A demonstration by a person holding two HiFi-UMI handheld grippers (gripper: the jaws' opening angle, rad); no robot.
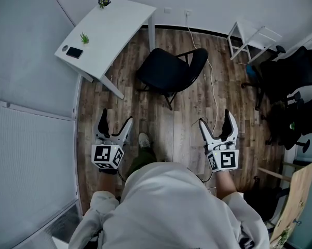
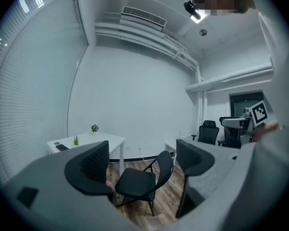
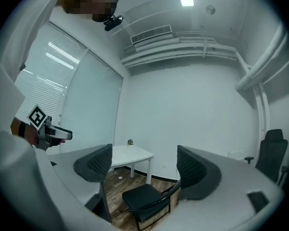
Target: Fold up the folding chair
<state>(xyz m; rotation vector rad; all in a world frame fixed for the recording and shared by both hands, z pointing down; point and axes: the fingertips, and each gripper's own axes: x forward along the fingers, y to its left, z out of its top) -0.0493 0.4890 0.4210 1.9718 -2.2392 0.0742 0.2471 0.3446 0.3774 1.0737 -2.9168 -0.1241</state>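
- Wood-plank floor [image 1: 174, 131] is carrying the folding chair [image 1: 171, 71], which is standing unfolded just beside the white counter [image 1: 114, 25] and well ahead of both grippers.
- Black padding is covering the seat [image 1: 161, 74] and the backrest [image 1: 200, 61], both mounted on a thin dark tube frame. Judging by that build, the chair is likely handling as stiff and fairly light, but it may be tipping once the seat is pivoting.
- Taking hold at the backrest's top edge is looking steadiest for one gripper. The seat's front edge [image 1: 143, 78] is looking suited to swinging the seat shut. The hinge joints are probably pinch points, so grasping away from them is advisable.
- Released and empty, the left gripper [image 1: 116, 119] is hanging with its jaws apart.
- Likewise spread, the right gripper [image 1: 215, 119] is holding nothing, well apart from the chair.
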